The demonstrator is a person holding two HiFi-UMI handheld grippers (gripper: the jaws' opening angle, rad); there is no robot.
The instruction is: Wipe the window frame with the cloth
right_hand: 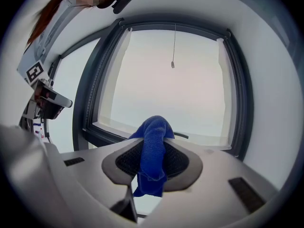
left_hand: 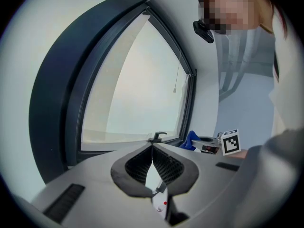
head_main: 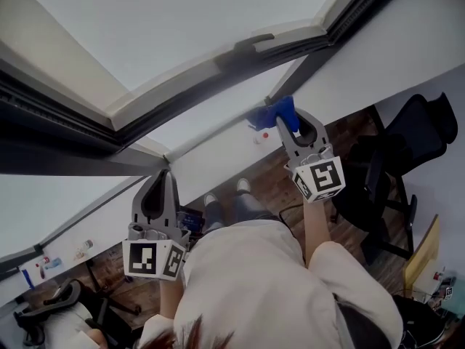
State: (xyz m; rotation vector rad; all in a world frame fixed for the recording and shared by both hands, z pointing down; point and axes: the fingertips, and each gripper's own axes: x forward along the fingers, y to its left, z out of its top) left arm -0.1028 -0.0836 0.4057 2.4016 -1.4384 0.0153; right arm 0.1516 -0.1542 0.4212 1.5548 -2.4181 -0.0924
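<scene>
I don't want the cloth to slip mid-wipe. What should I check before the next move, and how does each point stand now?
1. Cloth clamped in the right gripper: ok. The jaws pinch it and a wad pokes past the tips.
2. Cloth touching the window frame: not ok. It seems short of it.
3. Left gripper out of the way: ok. It is shut, empty and off to the side.
4. Clear path along the frame's lower edge: not ok. The handle sticks out there.
5. Where the frame is dirty: cannot tell.
</scene>
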